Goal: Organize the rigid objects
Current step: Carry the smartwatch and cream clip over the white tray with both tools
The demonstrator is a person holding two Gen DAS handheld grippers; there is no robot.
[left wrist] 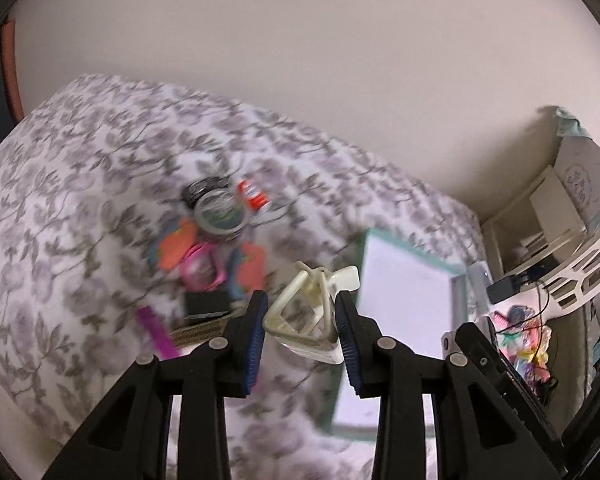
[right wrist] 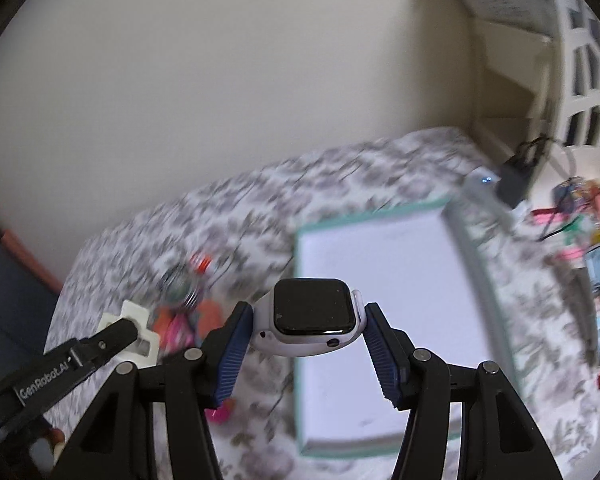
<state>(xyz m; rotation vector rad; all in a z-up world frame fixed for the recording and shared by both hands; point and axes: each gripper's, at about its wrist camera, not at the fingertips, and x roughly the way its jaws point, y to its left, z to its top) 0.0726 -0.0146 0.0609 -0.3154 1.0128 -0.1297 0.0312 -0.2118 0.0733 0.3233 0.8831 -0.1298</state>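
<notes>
My left gripper [left wrist: 302,312] is shut on a cream plastic hair claw clip [left wrist: 308,320] and holds it above the floral bed cover. My right gripper [right wrist: 304,320] is shut on a smartwatch [right wrist: 312,316] with a black screen and a pale lilac case, held above the left edge of a white tray with a teal rim [right wrist: 380,216]. The tray also shows in the left wrist view [left wrist: 416,254], to the right of the clip. The left gripper with the clip [right wrist: 136,332] shows at lower left in the right wrist view.
A blurred pile lies on the bed cover [left wrist: 80,200]: tape rolls [left wrist: 220,212], a red-and-white tube [left wrist: 254,196], orange and pink items [left wrist: 196,260]. A white lattice basket [left wrist: 580,268], a black charger [left wrist: 504,288] and colourful clutter [left wrist: 528,340] sit at right, beside shelves.
</notes>
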